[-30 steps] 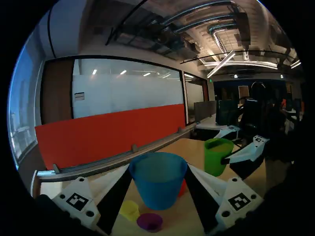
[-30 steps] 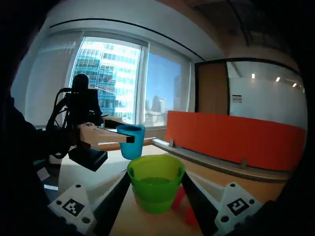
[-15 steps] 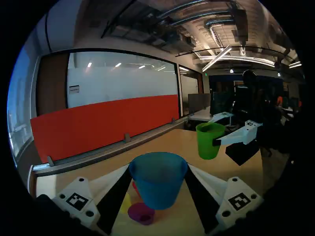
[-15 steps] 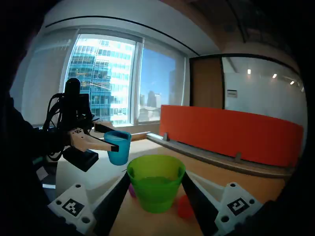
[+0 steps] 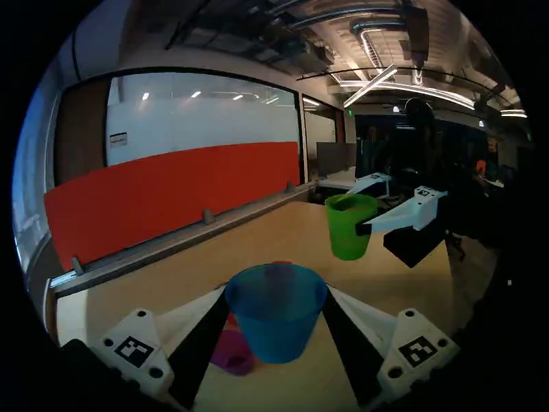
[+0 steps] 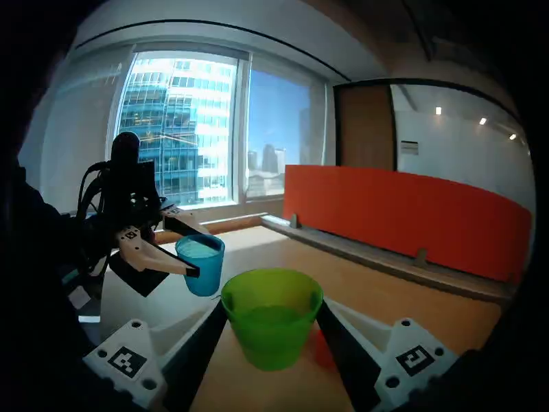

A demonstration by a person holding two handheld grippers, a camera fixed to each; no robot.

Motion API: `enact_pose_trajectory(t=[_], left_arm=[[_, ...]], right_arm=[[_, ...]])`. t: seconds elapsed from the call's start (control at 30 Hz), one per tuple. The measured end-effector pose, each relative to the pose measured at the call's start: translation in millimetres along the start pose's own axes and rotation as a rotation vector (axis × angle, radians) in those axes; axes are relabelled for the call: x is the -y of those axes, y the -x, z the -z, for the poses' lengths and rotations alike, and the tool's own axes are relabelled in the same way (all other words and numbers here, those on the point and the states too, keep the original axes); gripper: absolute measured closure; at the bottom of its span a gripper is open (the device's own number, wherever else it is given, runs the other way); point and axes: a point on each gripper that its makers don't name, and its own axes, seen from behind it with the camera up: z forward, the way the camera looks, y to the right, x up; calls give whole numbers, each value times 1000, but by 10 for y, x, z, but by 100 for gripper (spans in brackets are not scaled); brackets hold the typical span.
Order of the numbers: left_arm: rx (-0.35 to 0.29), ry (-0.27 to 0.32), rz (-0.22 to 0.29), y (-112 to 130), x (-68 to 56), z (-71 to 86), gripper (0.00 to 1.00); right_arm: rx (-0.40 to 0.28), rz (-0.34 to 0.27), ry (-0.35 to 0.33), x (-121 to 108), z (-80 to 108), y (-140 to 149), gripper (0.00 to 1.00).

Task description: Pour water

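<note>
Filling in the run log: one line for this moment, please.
left gripper: shut on blue plastic cup | right gripper: shut on green plastic cup | cups: upright, apart, over wooden table | pour: not yet begun

Nothing can be read: the small notice [image 5: 118, 139] on the wall [image 5: 206, 127], upper left, is too blurred.

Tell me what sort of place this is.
Probably an open-plan office: a long wooden desk with an orange divider, a large window facing high-rises, and exposed ceiling ducts.
</note>
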Motion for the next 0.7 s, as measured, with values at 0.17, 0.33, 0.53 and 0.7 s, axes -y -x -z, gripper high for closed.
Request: enact_pose_trajectory(t=[0.17, 0.33, 0.53, 0.7], left_arm=[[45, 20, -10, 183, -82, -49, 11], [88, 52, -24, 354, -189, -115, 11], [140, 79, -32, 564, -259, -180, 11], [183, 101, -35, 742, -308, -212, 11]], right_arm=[[54, 5, -13, -5, -1, 196, 9], [99, 10, -27, 3, -17, 346, 10], [134, 13, -48, 17, -38, 478, 9], [173, 19, -57, -13, -66, 612, 10]])
